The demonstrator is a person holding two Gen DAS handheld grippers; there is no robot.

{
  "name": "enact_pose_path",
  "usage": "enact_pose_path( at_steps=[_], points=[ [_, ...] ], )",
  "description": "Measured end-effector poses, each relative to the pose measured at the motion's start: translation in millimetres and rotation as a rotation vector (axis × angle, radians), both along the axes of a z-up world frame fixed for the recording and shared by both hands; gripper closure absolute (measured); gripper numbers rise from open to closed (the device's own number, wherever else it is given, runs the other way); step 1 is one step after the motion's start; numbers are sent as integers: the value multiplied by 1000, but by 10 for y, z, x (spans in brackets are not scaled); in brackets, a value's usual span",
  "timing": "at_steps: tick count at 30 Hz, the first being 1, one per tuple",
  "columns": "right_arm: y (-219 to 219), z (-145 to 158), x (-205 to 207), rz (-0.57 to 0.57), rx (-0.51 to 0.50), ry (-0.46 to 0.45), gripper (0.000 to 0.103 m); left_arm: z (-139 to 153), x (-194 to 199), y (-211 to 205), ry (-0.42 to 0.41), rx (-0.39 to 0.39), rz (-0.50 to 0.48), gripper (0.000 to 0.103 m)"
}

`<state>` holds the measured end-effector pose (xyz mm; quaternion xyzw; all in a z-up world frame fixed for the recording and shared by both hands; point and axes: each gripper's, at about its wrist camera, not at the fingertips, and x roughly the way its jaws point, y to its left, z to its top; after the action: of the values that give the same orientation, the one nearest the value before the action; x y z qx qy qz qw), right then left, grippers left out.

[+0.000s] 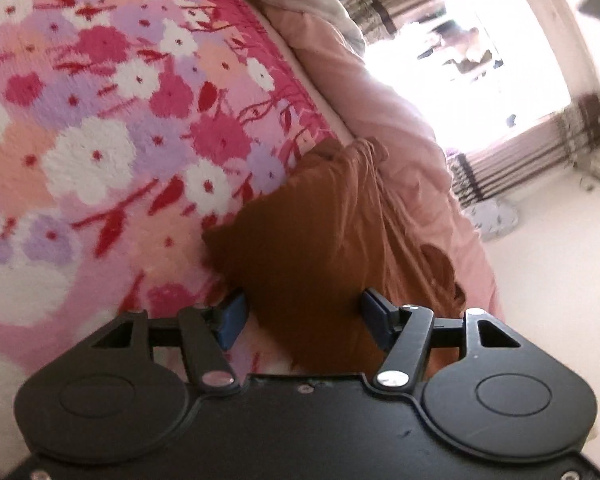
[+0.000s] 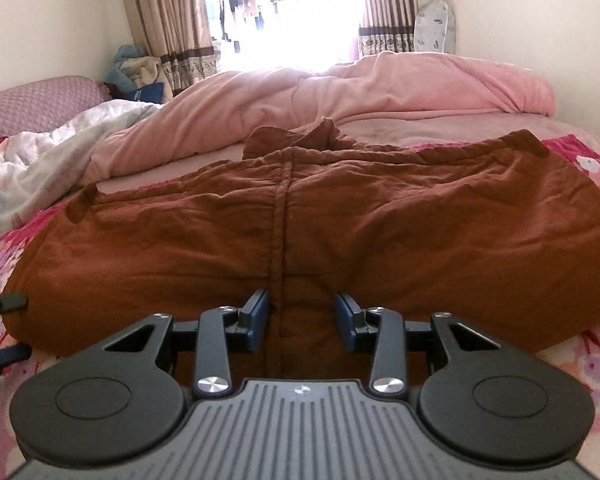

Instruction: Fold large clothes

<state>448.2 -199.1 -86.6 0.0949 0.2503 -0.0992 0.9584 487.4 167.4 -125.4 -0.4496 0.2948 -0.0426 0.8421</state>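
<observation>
Brown garment (image 2: 300, 232) spread flat on floral blanket (image 2: 580, 380). Left gripper (image 1: 302, 316) and right gripper (image 2: 302, 314) both gaping around near hem, nothing pinched. Could grab top layer only, fold goes lopsided.

— What carries it all?
— A bed (image 2: 420, 122), spread with a pink flowered blanket (image 1: 100, 120).
— And lying on that?
— A brown garment (image 2: 300, 232), spread flat across the blanket. Behind it a rumpled pink duvet (image 2: 340, 92), a white quilt (image 2: 32, 168) at the left, and a mauve pillow (image 2: 40, 100).
</observation>
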Motion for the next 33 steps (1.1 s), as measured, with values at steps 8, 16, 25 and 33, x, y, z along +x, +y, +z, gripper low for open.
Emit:
enact_pose_path(
  at_steps=[8,16,25,33],
  points=[
    [26,-17,44,-7,-8,12,58,52,329,-10,-12,17,19,36],
    [58,-51,45,-11,-21,22,58,71,494,-39,-41,85,1,35],
    [64,-56,36,-6,-22,18,57,129,484,-84,-37,171,-40,54],
    [50,-59,40,-7,-19,17,57,302,433,-125,-93,196,-71,70]
  ],
)
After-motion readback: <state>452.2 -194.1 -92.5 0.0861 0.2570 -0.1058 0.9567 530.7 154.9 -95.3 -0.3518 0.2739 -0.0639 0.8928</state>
